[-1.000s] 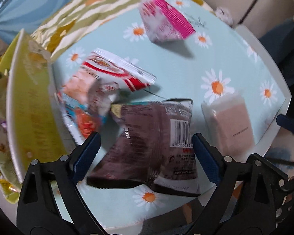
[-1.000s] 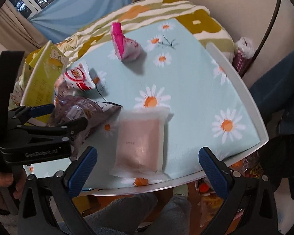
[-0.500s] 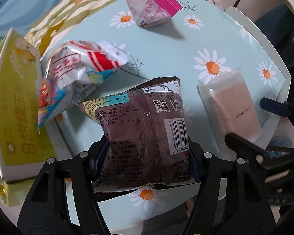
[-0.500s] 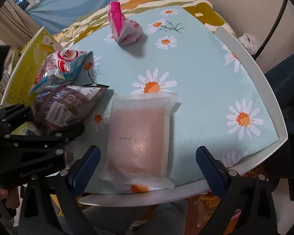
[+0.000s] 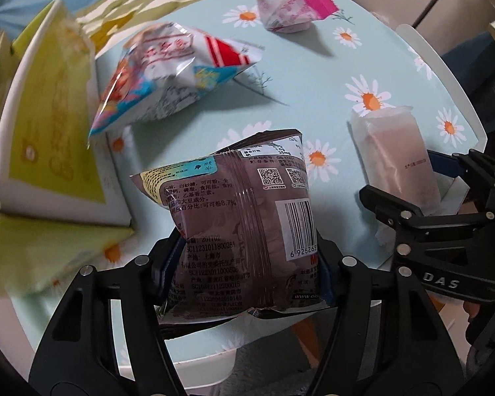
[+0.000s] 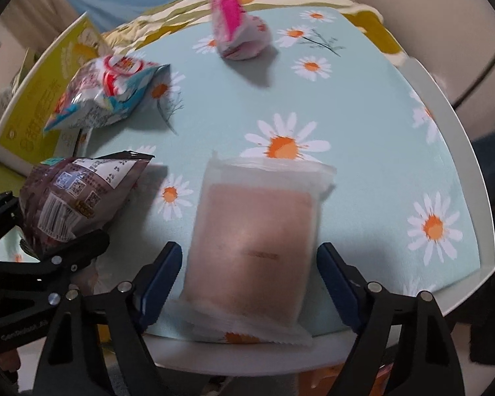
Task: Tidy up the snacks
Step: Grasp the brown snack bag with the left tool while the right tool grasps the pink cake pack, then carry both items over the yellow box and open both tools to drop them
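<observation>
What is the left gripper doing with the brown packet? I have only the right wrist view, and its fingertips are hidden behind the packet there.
Observer: The left gripper is shut on the brown packet. One pad presses on each side edge.
Operator: Which end of the packet does it grip?
Observer: The barcode end. The packet is pinched narrower between the pads than higher up.
Operator: Is any of that end sticking out?
Observer: Yes, the bottom seam juts past the pads toward the camera.
</observation>
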